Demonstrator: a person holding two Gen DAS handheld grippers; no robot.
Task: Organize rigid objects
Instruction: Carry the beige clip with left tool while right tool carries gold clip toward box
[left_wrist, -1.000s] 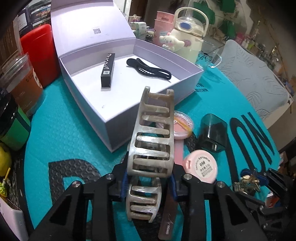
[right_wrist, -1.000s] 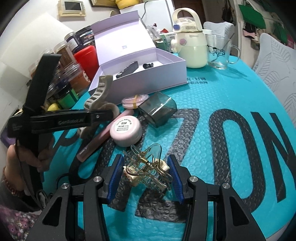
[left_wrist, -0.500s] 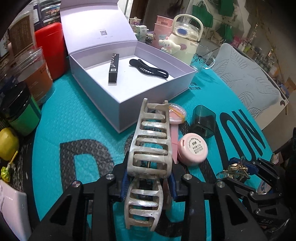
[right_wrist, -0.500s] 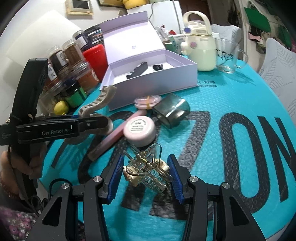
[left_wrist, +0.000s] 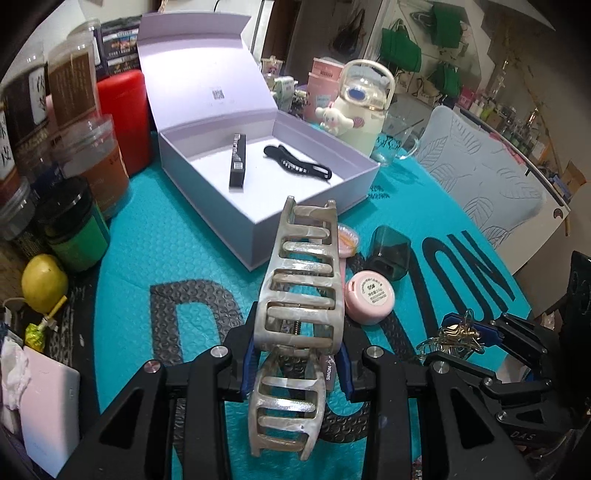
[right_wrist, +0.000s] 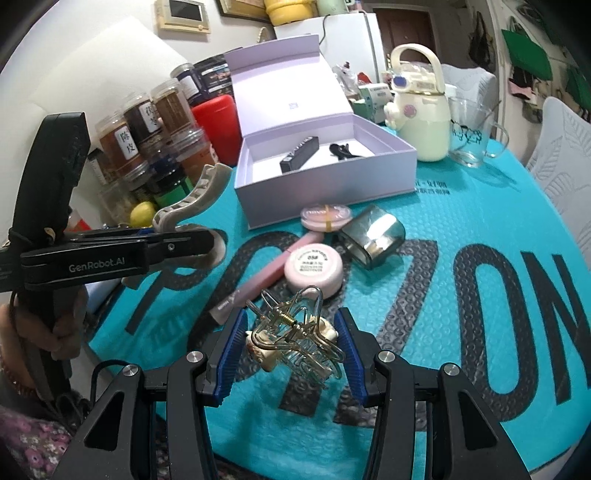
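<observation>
**Reader:** What changed from a second ago?

**Describer:** Both claws have risen and drawn back from the desk (left_wrist: 155, 236), so the open lilac box (left_wrist: 207, 192) looks smaller and farther off in both views. More of the jars at the left edge now shows.

**Reader:** What is being carried, biggest first?

**Describer:** The left claw (left_wrist: 297, 363) is clenched on a large pearly-grey hair claw clip (left_wrist: 301, 291), pads pressing its hinge end where the spring sits. The clip's long toothed body sticks out ahead toward the box. It looks like stiff, glossy plastic: light, probably slippery, and its teeth could snap under a hard squeeze. The hinge block seems the soundest place to hold.

**Reader:** And the other?

**Describer:** The right claw (right_wrist: 291, 350) grips a small gold wire hair clip (right_wrist: 295, 339) with cream beads, held above the teal mat. Its thin wire probably bends easily and offers little flat surface, so I judge a gentle hold across the spring centre best.

**Reader:** How are the hands posed?

**Describer:** Both claws point forward and downward toward the box. In the right view a hand (right_wrist: 40, 332) wraps the left tool's handle.

**Reader:** What is in the box?

**Describer:** A black tube (left_wrist: 237, 162) and a black hair clip (left_wrist: 297, 168). A pink round compact (left_wrist: 370, 295) lies loose on the mat.
</observation>
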